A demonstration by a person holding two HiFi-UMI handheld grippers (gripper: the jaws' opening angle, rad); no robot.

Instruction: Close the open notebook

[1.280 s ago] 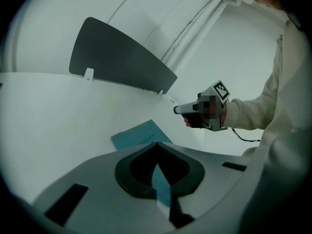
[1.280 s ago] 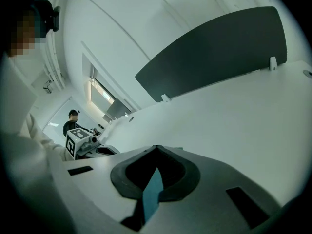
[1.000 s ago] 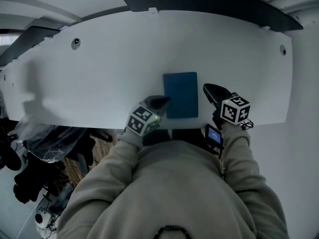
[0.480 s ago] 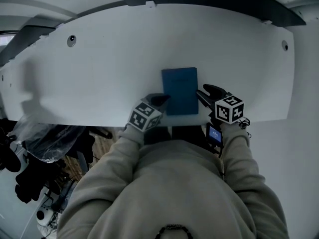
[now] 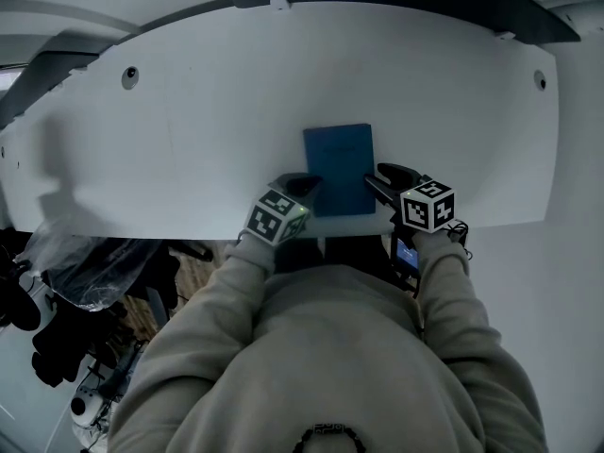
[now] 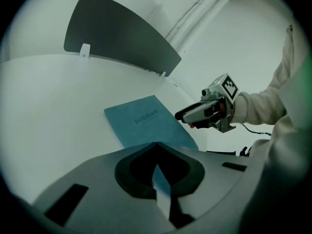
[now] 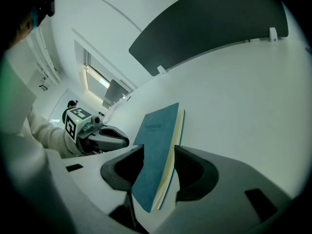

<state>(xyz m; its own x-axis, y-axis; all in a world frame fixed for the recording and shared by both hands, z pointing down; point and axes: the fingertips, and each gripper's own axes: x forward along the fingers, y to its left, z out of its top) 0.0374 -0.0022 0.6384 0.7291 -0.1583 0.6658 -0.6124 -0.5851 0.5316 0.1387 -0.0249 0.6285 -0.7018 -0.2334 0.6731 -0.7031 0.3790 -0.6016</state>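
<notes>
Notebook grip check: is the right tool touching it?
Cannot tell. Right gripper view: right tool, jaws just opened, straddles the notebook; gap beside one jaw, other side unclear.

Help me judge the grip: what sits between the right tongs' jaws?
The blue notebook's edge, in the right gripper view; the right tongs' jaws have just been opening around it.
</notes>
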